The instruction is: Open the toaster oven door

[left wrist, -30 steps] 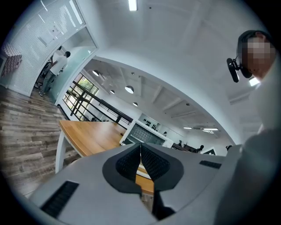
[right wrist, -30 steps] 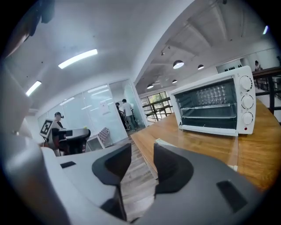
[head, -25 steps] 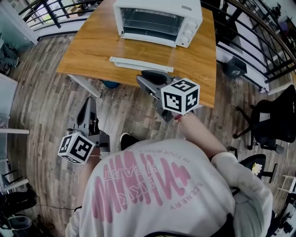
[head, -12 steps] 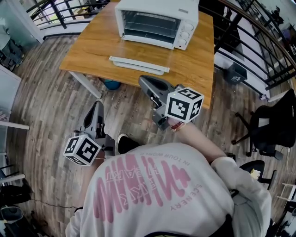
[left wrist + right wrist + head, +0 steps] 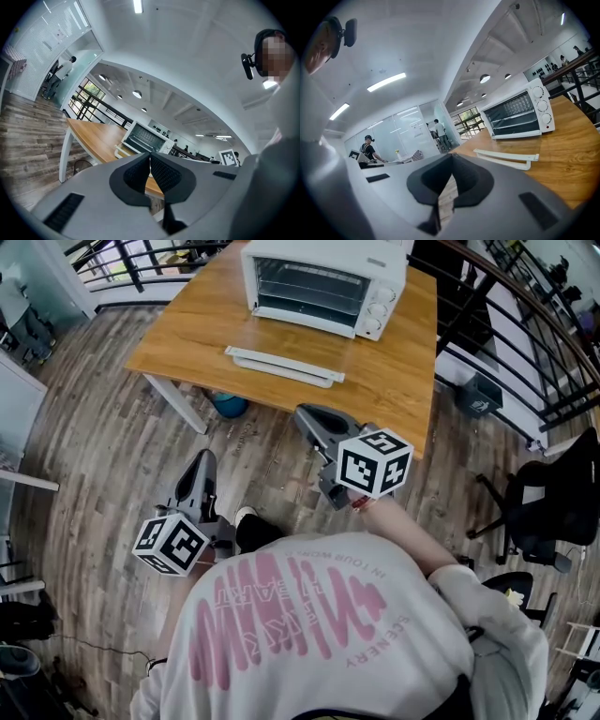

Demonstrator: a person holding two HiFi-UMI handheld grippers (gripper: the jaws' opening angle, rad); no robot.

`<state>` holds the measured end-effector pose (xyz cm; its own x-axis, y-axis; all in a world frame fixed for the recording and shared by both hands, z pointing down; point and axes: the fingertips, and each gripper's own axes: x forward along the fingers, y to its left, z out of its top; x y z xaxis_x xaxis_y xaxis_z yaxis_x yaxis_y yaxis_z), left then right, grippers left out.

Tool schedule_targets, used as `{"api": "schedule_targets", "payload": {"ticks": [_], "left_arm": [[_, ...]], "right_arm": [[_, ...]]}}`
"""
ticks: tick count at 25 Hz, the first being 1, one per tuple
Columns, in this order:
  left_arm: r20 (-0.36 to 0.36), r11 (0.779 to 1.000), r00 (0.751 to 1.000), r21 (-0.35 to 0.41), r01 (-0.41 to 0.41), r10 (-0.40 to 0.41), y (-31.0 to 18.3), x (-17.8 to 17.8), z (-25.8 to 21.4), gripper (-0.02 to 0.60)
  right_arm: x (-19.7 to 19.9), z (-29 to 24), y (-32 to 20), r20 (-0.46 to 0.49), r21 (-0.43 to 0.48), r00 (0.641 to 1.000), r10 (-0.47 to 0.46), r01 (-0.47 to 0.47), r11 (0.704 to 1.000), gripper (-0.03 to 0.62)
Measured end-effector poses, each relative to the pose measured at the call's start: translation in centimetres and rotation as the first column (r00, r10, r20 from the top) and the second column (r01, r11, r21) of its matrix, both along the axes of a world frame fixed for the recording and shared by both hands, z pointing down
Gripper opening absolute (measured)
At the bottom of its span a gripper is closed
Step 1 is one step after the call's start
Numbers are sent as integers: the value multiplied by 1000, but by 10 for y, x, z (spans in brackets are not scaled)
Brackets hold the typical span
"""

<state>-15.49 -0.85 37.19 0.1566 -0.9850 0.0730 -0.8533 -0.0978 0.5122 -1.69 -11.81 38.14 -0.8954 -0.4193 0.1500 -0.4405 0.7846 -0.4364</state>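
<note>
Over the wooden floor (image 5: 94,427) at the left, the left hand-held gripper (image 5: 207,460) is hanging short of the desk (image 5: 187,338), its jaws pressed together with nothing between them. Further right, the right hand-held gripper (image 5: 307,413) is hovering near the desk's front edge, likewise clenched and empty. Beyond both, the toaster oven (image 5: 323,277) is sitting at the desk's far side, its door (image 5: 286,367) lying folded down flat.

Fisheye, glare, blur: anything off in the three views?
Head view: barrel distortion curves the wood plank floor; white toaster oven sharp. Left gripper view: fisheye, black vignetted corners, ceiling strip light blown out. Right gripper view: same vignette, oven crisp.
</note>
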Motion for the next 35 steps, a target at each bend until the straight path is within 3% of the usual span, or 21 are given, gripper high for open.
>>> {"api": "schedule_targets", "payload": {"ticks": [11,35], "left_arm": [[-8,1000,1000,-25,16,-16,13,3,10,21],[-16,999,999,-32,40,-40,12,9,17,21]], "right_arm": [[4,23,14,-46,-41,999,-29,27,999,5],[13,32,6,-78,-40,996,-34,31,999,5]]}}
